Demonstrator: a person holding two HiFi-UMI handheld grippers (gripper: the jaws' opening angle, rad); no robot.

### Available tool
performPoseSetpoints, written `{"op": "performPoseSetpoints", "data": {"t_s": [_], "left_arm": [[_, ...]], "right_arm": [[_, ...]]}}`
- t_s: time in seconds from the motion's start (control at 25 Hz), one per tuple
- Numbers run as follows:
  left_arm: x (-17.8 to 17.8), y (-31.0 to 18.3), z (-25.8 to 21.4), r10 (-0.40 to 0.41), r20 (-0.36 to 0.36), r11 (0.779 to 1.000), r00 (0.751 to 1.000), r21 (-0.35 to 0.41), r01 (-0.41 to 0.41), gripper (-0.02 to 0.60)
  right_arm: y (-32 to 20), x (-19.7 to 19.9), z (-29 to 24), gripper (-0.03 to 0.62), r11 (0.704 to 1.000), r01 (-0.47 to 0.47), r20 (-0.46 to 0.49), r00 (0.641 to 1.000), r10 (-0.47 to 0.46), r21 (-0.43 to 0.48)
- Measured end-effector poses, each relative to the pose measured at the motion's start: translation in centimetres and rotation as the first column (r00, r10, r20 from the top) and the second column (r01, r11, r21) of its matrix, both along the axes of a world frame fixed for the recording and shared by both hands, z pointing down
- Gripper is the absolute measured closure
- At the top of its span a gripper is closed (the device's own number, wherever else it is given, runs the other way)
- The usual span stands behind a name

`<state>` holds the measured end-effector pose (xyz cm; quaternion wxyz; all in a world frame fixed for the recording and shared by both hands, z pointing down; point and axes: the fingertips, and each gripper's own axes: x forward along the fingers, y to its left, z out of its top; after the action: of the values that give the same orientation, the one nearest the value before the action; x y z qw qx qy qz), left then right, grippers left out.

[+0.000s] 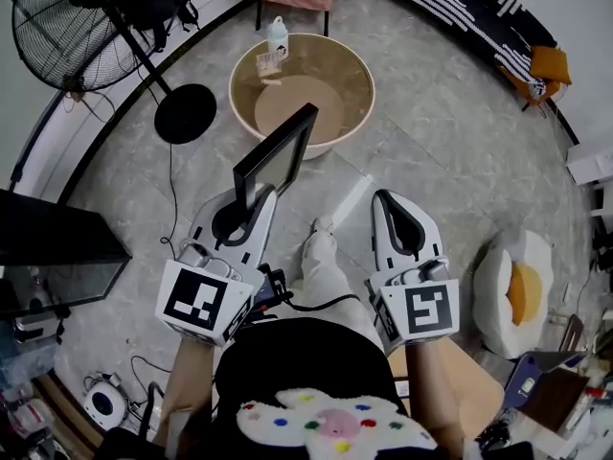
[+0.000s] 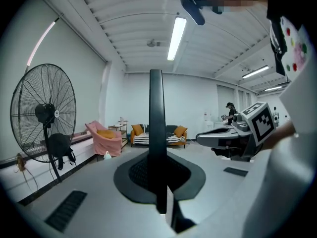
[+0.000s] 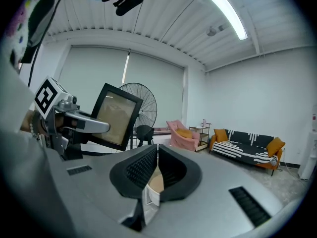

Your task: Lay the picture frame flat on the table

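The black picture frame (image 1: 277, 157) stands upright and tilted in the air, its lower edge clamped by my left gripper (image 1: 253, 197). In the left gripper view the frame (image 2: 156, 133) shows edge-on as a dark bar between the shut jaws of the left gripper (image 2: 159, 185). From the right gripper view its brownish face (image 3: 116, 116) is seen, held by the left gripper (image 3: 79, 124). My right gripper (image 1: 384, 200) hovers beside it to the right, shut with nothing in it (image 3: 155, 168). The round beige table (image 1: 350, 73) lies ahead, beyond the frame.
A small bottle (image 1: 278, 36) and a little box (image 1: 265, 62) stand at the table's far left rim. A standing fan (image 1: 86, 17) with a round base (image 1: 185, 113) is to the left. An egg-shaped cushion (image 1: 512, 290) lies on the floor at right. A striped sofa (image 1: 479, 17) is behind.
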<state>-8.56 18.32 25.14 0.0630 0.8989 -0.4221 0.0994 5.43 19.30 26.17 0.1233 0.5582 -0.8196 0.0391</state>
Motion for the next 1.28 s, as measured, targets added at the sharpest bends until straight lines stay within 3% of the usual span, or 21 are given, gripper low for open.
{"op": "performPoseSetpoints", "data": {"t_s": [0.64,1.28], "left_arm": [[2.9,-12.6,0.3,-0.088,0.034,0.996,0.996,0.005,0.088,0.558],[5.2,-22.3,0.6,-0.161,0.028,0.987,0.987,-0.005,0.161,0.558]], "right_arm": [[-14.2,1.6,0.6,0.559,0.993,0.115,0.068,0.991,-0.117,0.025],[-24.6,3.8,0.6,0.559,0.978,0.207,0.052,0.977,-0.209,0.026]]}}
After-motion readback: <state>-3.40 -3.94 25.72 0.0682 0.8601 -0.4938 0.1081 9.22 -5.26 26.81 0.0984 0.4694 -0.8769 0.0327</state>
